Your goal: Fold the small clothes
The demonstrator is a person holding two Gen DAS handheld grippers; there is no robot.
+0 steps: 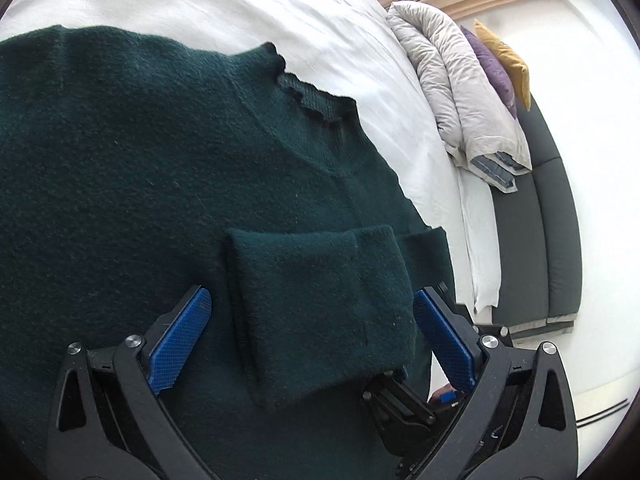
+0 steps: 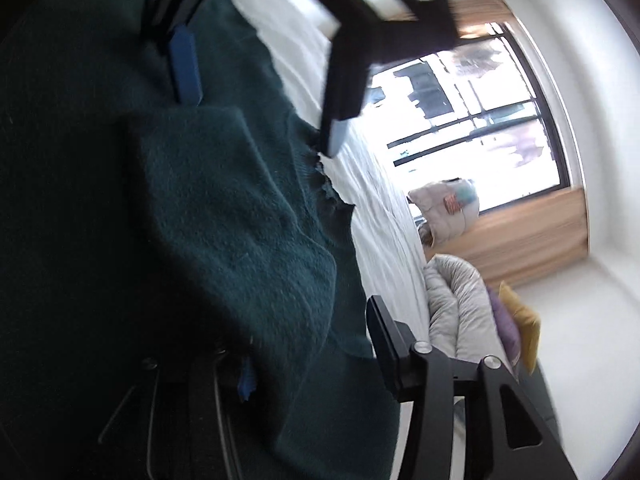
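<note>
A dark green knitted sweater [image 1: 120, 168] lies spread on a white bed [image 1: 224, 4], covering most of its near part. One sleeve [image 1: 320, 304] is folded back across the sweater's body. The left tongs [image 1: 312, 312] hover over that sleeve, their blue pads [image 1: 180, 340] standing wide apart on either side of it and pressing on nothing. The right tongs [image 2: 304, 344] are partly open with sweater fabric between the jaws; the view is blurred and dark, so contact cannot be told. Right of the sweater, a folded grey duvet [image 1: 460, 92] sits at the bed's edge.
</note>
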